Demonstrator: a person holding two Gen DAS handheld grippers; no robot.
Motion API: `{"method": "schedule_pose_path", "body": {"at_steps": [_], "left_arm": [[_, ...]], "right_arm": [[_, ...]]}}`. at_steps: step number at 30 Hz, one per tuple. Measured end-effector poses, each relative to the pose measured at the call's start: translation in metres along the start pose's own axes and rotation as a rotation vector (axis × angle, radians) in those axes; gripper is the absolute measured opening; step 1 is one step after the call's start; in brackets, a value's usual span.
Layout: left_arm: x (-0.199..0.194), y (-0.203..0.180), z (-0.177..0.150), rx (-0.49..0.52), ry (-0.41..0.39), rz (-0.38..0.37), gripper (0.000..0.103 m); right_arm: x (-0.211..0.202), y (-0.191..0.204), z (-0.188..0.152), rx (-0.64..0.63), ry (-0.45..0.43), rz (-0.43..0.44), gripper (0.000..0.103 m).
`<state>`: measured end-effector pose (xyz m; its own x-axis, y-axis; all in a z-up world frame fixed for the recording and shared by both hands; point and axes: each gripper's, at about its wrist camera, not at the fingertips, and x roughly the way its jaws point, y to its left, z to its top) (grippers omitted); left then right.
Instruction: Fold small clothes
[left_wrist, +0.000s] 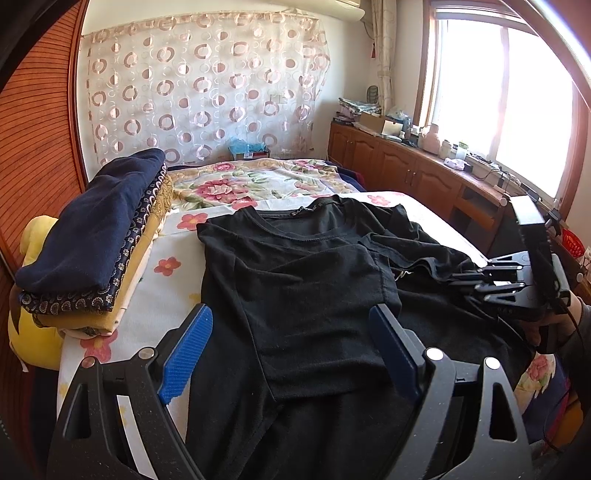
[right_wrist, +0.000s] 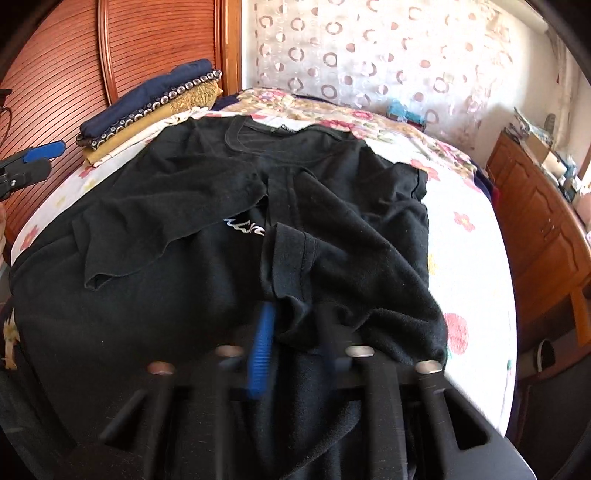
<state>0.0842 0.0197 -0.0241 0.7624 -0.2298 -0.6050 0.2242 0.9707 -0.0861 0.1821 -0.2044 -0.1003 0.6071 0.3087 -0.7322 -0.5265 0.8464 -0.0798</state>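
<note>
A floral bedsheet (left_wrist: 173, 295) covers the bed, a stack of folded clothes (left_wrist: 96, 236) at its left edge. The black T-shirt (left_wrist: 295, 280) lies lengthwise, collar toward the far curtain (left_wrist: 207, 85), sleeves folded inward; bare sheet shows on both sides. The left gripper (left_wrist: 295, 354) hovers wide open above the hem. The right gripper (right_wrist: 291, 332), blurred, seems pinched on the right sleeve (right_wrist: 291, 254).

From my remote station I see a floral bedspread (left_wrist: 236, 184) across the bed, a sheer curtain (left_wrist: 207, 85) with ring patterns on the far wall, and a ribbed wooden panel (left_wrist: 37, 155) to the left. Wooden cabinets (left_wrist: 399, 162) topped with clutter stand beneath a bright window (left_wrist: 506, 96). A yellow plush toy (left_wrist: 33, 332) sits at the bed's left edge.
</note>
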Motion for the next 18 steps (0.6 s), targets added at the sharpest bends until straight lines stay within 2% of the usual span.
{"method": "schedule_pose_path", "body": {"at_steps": [7, 12, 18], "left_arm": [[0.003, 0.004, 0.001, -0.006, 0.004, 0.01, 0.087], [0.004, 0.005, 0.002, -0.006, 0.008, 0.012, 0.087], [0.014, 0.01, 0.009, 0.011, 0.023, 0.028, 0.087]], "right_arm": [[-0.029, -0.006, -0.009, 0.053, -0.061, 0.122, 0.006], [-0.032, -0.006, -0.02, 0.053, -0.047, 0.138, 0.006], [-0.038, -0.011, -0.017, 0.064, -0.058, 0.116, 0.02]]}}
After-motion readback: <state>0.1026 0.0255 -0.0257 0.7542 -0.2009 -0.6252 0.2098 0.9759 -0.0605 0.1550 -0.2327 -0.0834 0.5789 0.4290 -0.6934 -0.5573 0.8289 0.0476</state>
